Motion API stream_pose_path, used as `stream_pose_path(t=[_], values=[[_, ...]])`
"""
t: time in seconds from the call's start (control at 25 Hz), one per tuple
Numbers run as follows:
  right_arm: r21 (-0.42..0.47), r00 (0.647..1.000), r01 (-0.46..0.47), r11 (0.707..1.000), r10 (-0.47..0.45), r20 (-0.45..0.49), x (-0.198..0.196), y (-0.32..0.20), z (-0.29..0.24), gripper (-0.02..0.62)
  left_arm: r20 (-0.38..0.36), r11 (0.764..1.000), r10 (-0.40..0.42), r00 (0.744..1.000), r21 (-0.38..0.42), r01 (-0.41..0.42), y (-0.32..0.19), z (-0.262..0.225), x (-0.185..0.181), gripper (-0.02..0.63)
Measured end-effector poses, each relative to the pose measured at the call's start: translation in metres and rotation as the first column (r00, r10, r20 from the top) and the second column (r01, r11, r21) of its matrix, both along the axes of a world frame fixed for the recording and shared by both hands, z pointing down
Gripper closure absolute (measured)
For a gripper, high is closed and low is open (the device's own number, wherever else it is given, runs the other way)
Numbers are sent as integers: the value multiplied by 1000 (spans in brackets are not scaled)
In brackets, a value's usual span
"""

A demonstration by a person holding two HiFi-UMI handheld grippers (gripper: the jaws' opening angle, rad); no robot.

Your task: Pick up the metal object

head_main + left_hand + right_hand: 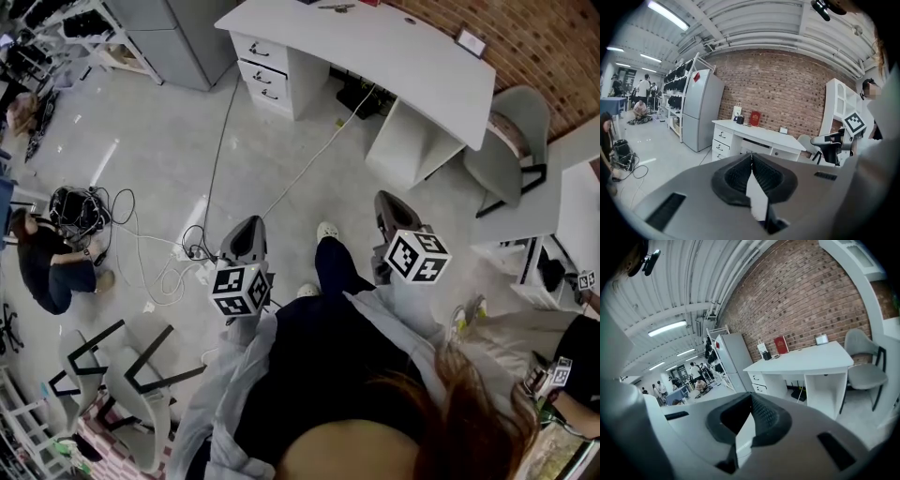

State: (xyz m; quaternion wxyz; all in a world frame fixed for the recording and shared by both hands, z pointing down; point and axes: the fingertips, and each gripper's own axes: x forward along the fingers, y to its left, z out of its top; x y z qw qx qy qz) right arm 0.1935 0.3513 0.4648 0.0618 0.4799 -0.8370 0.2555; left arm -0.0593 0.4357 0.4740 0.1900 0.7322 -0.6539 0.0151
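Note:
Both grippers are held at waist height above the floor, pointing toward a white desk (375, 47). My left gripper (249, 227) is shut, its ribbed pads (761, 171) pressed together with nothing between them. My right gripper (387, 201) is also shut and empty, the pads (761, 411) meeting along a thin line. I cannot make out any metal object. A few small items lie on the desk top (335, 7), too small to identify. A red box (755, 118) and a dark cup (740, 120) stand on the desk by the brick wall.
A grey chair (511, 141) stands at the desk's right end. Cables and a power strip (187, 253) lie on the floor to the left, near a crouching person (47, 258). Stacked chairs (122, 366) are at lower left. A grey fridge (701, 108) stands left of the desk.

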Motion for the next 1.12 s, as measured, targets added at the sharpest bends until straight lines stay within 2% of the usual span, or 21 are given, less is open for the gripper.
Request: stream_pose_path(t=[0.28, 0.64, 1.12], values=[[-40, 1000, 8, 999, -8, 5, -8, -79, 5, 589, -12, 1000, -15, 1000, -5, 15, -84, -2, -10, 584], [-33, 999, 36, 999, -36, 8, -18, -183, -6, 589, -13, 999, -38, 999, -2, 38, -185, -12, -19, 584], [-52, 998, 64, 997, -64, 20, -9, -251, 5, 589, -2, 998, -60, 998, -15, 60, -249, -1, -6, 584]])
